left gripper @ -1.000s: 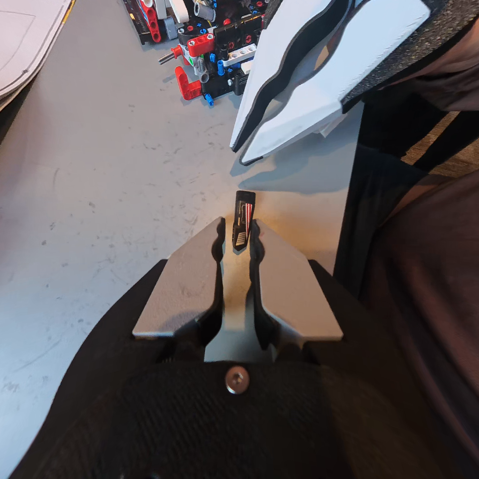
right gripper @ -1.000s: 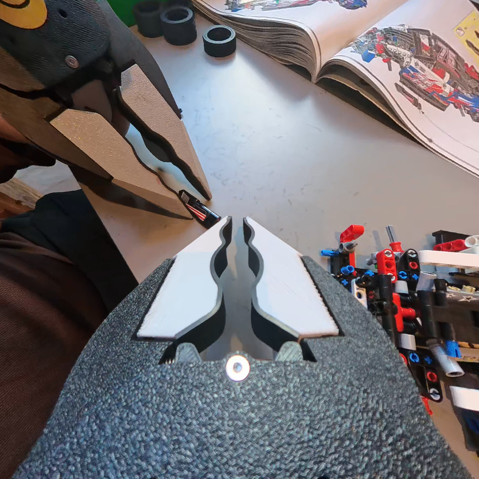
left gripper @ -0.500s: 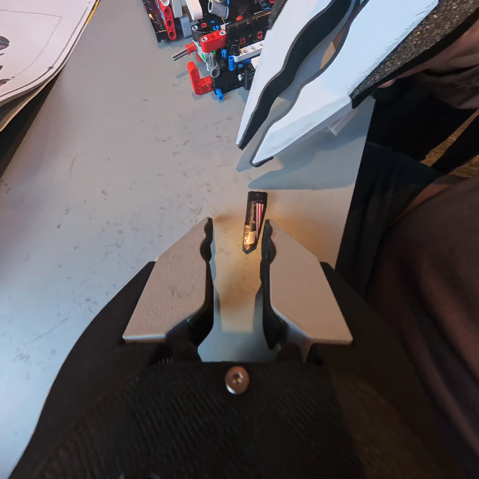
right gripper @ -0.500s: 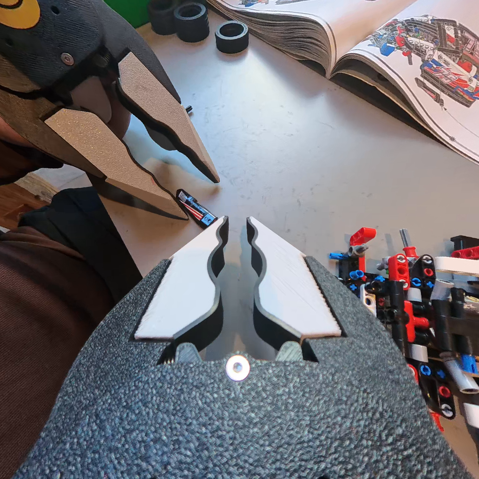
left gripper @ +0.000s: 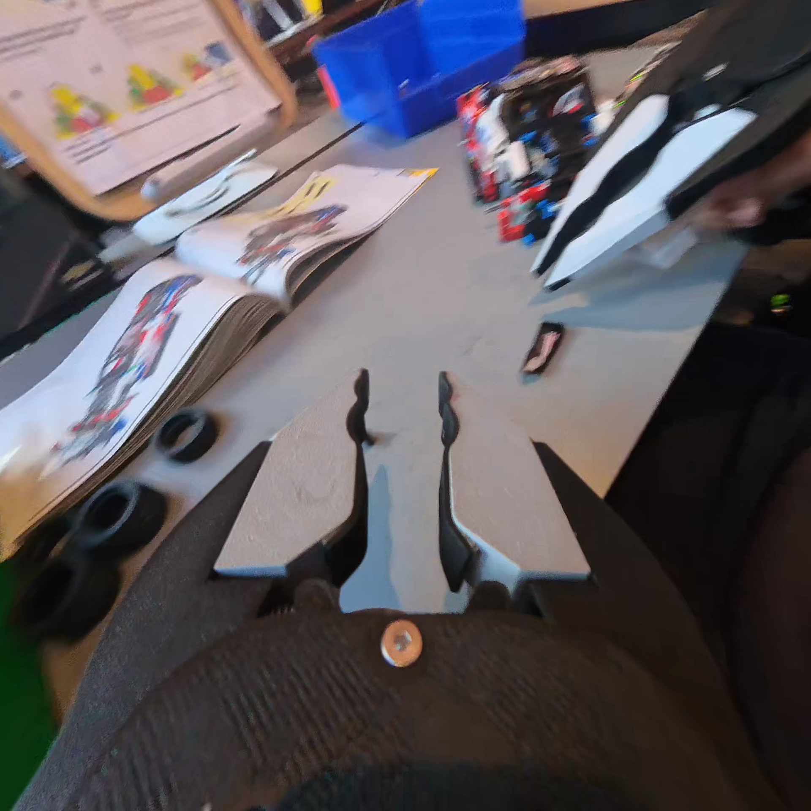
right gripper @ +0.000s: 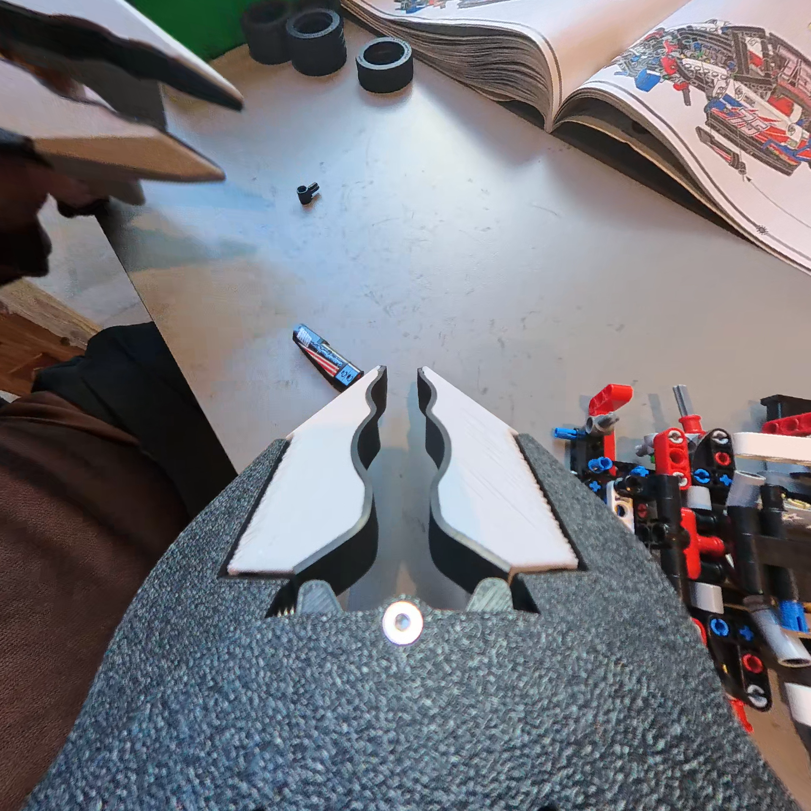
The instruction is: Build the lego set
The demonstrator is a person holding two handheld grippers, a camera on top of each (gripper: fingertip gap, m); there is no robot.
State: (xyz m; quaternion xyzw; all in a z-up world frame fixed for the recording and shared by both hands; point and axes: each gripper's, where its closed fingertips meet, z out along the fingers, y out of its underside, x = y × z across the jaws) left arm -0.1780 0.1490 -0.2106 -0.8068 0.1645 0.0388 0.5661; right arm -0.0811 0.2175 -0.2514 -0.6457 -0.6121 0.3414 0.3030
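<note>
A small black lego piece with a striped sticker (right gripper: 327, 356) lies flat on the grey table near its front edge; it also shows, blurred, in the left wrist view (left gripper: 542, 346). My left gripper (left gripper: 401, 375) is open and empty, lifted back and to the left of the piece; it shows blurred in the right wrist view (right gripper: 230, 140). My right gripper (right gripper: 401, 369) is open with a narrow gap and empty, its left tip just right of the piece; it also shows in the left wrist view (left gripper: 544, 278). The part-built lego model (right gripper: 702, 504) stands to the right of it.
A tiny black connector (right gripper: 307, 193) lies alone on the table. Black tyres (right gripper: 384, 63) sit by the open instruction book (right gripper: 658, 87). A blue bin (left gripper: 417, 74) stands behind the model. The table edge and the person's dark clothing are close at the piece's near side. Some 12 centimetres of space lies between my two pairs of fingers.
My left gripper opened, let go of the black sticker piece, then pulled up and away to the left. The piece now lies on the table. My right gripper opened slightly.
</note>
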